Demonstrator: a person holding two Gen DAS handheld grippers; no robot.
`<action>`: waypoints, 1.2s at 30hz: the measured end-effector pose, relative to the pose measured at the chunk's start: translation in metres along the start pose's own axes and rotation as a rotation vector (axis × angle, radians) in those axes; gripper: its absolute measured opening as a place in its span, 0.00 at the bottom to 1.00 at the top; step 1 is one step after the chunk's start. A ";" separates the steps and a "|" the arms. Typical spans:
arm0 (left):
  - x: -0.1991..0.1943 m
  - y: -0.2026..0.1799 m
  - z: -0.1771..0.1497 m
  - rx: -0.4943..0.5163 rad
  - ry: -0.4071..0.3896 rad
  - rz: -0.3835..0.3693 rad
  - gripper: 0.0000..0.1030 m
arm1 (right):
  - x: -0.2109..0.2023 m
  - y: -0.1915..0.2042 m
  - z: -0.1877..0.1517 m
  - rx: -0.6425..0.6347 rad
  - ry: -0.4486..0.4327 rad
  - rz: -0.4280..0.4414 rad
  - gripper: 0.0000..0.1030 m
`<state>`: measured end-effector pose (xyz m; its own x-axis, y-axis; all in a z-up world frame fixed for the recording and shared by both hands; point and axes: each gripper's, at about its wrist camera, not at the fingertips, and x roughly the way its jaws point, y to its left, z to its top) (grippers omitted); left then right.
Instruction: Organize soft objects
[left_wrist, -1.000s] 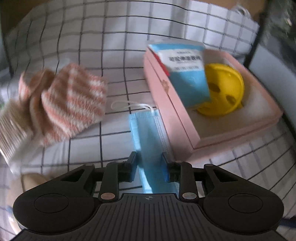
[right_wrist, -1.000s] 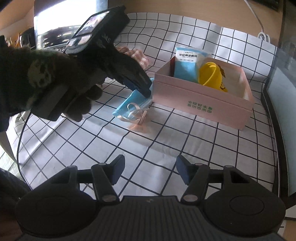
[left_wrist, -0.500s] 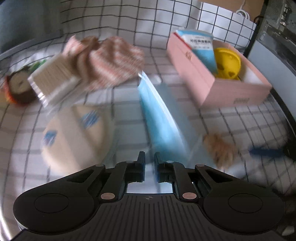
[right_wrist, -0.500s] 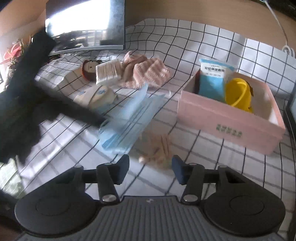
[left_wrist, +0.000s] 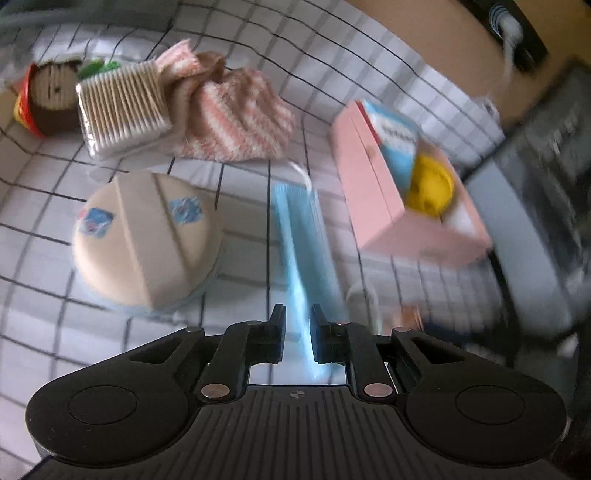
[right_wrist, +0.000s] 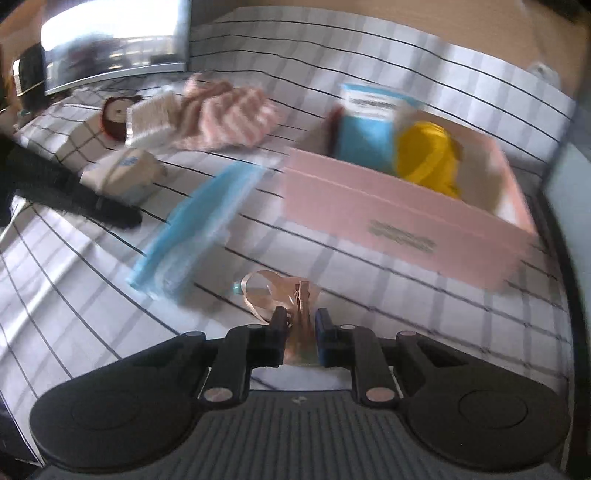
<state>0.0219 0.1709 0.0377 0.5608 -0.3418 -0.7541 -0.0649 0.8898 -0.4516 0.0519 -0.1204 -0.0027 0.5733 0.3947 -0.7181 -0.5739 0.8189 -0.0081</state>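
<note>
The left claw (left_wrist: 297, 334) is pinching the near end of the blue face mask (left_wrist: 301, 236), its jaws just starting to ease apart, and the mask runs straight ahead of it with the round beige pack (left_wrist: 146, 240) off to its left and the pink box (left_wrist: 384, 192) ahead to its right. The right claw (right_wrist: 301, 339) is pressed together on the small peach ribbon piece (right_wrist: 299, 306), with the mask (right_wrist: 195, 229) ahead to its left on the checked bench (right_wrist: 406, 302). The pink box (right_wrist: 402, 214) sits ahead to its right.
</note>
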 end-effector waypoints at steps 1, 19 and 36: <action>0.005 -0.001 0.005 -0.024 -0.006 0.000 0.15 | -0.003 -0.005 -0.004 0.014 0.000 -0.007 0.16; 0.067 -0.071 0.020 0.168 0.074 0.141 0.35 | -0.018 -0.025 -0.049 0.099 -0.143 -0.036 0.78; 0.096 -0.115 0.021 0.208 0.066 0.232 0.85 | -0.014 -0.020 -0.048 0.047 -0.114 0.036 1.00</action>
<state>0.1004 0.0415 0.0269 0.4959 -0.1353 -0.8578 -0.0105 0.9868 -0.1617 0.0278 -0.1620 -0.0258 0.6169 0.4666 -0.6338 -0.5687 0.8210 0.0508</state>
